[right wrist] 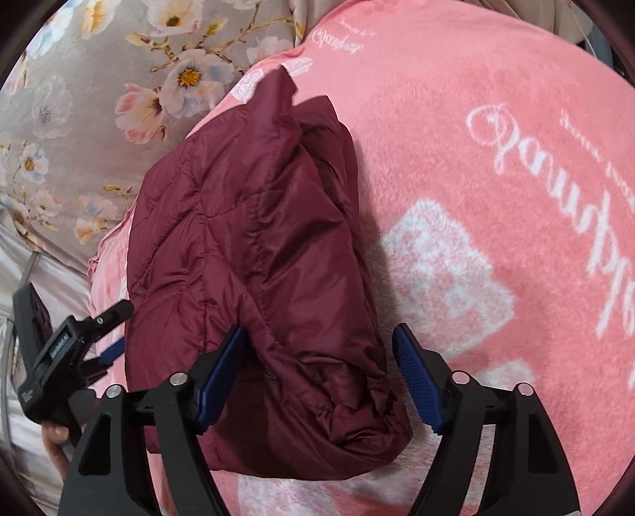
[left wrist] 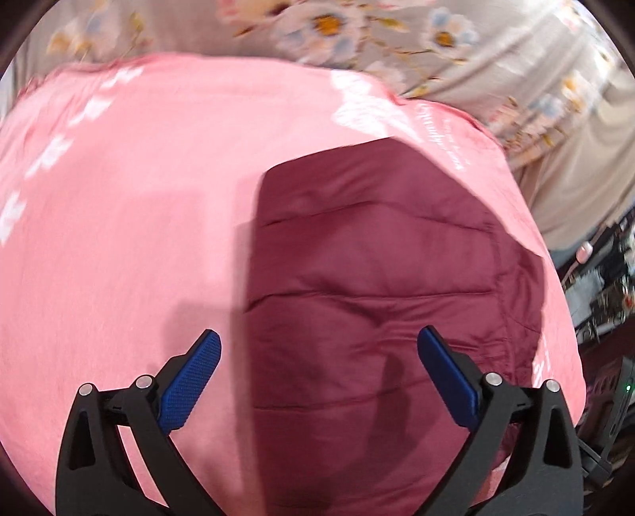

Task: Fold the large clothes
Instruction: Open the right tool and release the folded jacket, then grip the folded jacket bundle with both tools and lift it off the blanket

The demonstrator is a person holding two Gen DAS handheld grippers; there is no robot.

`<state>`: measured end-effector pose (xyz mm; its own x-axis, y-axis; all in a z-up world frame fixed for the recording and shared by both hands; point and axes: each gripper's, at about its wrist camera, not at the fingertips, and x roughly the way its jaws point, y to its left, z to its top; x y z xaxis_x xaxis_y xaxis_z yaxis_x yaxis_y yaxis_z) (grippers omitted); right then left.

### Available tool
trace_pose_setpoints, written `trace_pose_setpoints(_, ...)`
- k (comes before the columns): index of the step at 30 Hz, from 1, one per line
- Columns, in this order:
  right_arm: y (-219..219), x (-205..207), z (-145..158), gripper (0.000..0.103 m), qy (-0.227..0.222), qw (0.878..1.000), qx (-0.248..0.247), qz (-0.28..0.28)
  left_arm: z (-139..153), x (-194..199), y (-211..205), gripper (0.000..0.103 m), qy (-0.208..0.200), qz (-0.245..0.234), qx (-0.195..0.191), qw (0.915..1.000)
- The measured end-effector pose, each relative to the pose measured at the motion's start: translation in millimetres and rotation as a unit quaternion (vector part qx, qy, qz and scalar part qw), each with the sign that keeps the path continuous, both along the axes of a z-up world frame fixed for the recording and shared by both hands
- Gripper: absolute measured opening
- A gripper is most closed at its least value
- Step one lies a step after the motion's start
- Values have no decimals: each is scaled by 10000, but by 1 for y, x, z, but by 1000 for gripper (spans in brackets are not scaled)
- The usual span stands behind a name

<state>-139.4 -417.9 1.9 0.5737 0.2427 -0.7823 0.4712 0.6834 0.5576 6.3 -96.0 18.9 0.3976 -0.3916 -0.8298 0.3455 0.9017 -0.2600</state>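
1. Blue ribbed pads (right wrist: 416, 381) of my right gripper (right wrist: 317, 373) are standing apart over the near end of the maroon quilted jacket (right wrist: 254, 254), with its gathered cuff end lying between them and neither pad pressing on the cloth

2. I am seeing the jacket lying folded into a compact bundle on the pink blanket (right wrist: 456, 119), its long side running away from my right camera toward the upper left

3. My left gripper (left wrist: 317, 377) is hanging above the same jacket (left wrist: 369, 278) with its jaws spread wide and nothing between the pads

4. From my right wrist I am also seeing the left gripper (right wrist: 107, 333) at the jacket's left edge, with a hand (right wrist: 55, 440) partly showing below it

5. White lettering and pale block patterns are showing on the blanket beside the jacket

6. Beyond the blanket's far edge a grey floral sheet (left wrist: 397, 35) is lying, seen in both views, blurred in the left one
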Motion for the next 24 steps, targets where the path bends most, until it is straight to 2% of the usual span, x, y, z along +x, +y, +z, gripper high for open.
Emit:
trace_pose_setpoints(3, -3, 2, -13, 81, -24, 9995, 310, -52, -14, 5, 8, 97, 294, 42, -97, 9995)
trace_pose_setpoints(9, 2, 7, -18, 86, -61, 9997, 228, -4, -32, 9, 7, 98, 747, -115, -477, 9960)
trace_pose_setpoints(15, 2, 13, -22, 88, -134, 9997, 200, 32, -39, 12, -3, 98, 841, -255, -533, 9947)
trace_pose_setpoints(20, 5, 19, -24, 89, -163, 9997, 174, 69, -40, 13, -11, 98, 837, -270, -437, 9952)
trace_pose_setpoints(24, 10, 25, -24, 80, -209, 9995, 201, 124, -36, 10, -22, 98, 713, -358, -240, 9965)
